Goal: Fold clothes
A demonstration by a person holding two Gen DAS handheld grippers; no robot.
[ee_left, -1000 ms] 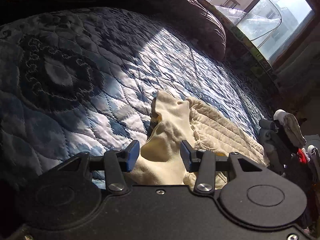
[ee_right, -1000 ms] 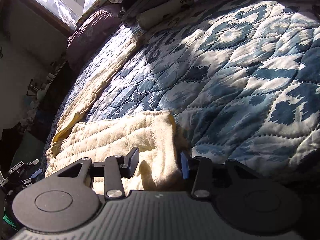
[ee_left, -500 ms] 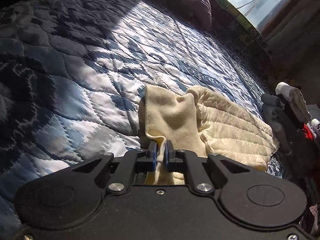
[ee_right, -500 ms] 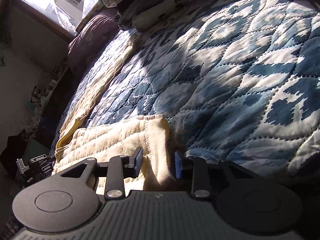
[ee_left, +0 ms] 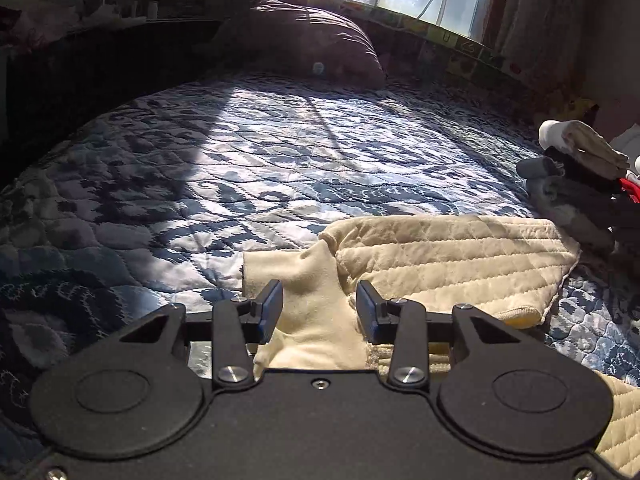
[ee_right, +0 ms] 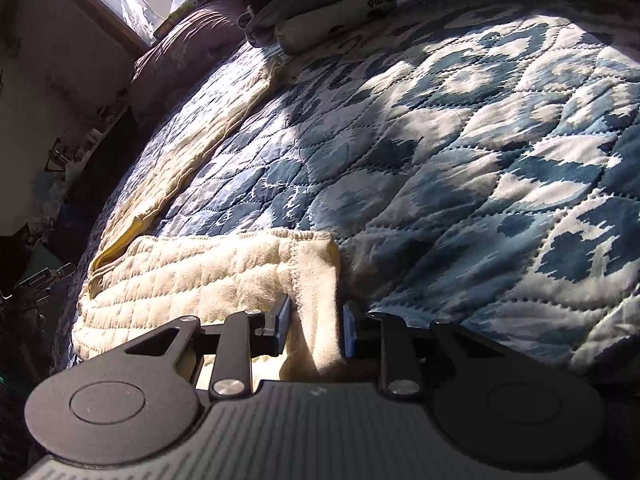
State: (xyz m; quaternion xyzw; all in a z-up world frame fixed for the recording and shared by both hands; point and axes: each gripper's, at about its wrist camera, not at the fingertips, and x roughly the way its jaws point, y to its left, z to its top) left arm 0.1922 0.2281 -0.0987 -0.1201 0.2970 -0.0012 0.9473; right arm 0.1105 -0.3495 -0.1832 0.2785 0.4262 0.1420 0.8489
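Left wrist: cream garment (ee_left: 448,256) lying crosswise on quilt (ee_left: 280,160); left tongs (ee_left: 319,311), right tongs (ee_right: 316,320) spread

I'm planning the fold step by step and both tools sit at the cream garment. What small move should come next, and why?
Probably close the right tool on the cream garment: its fingers stand apart around the hemmed edge, unclamped. The left tool is also open over a smooth flap, so neither holds cloth yet on the quilt.
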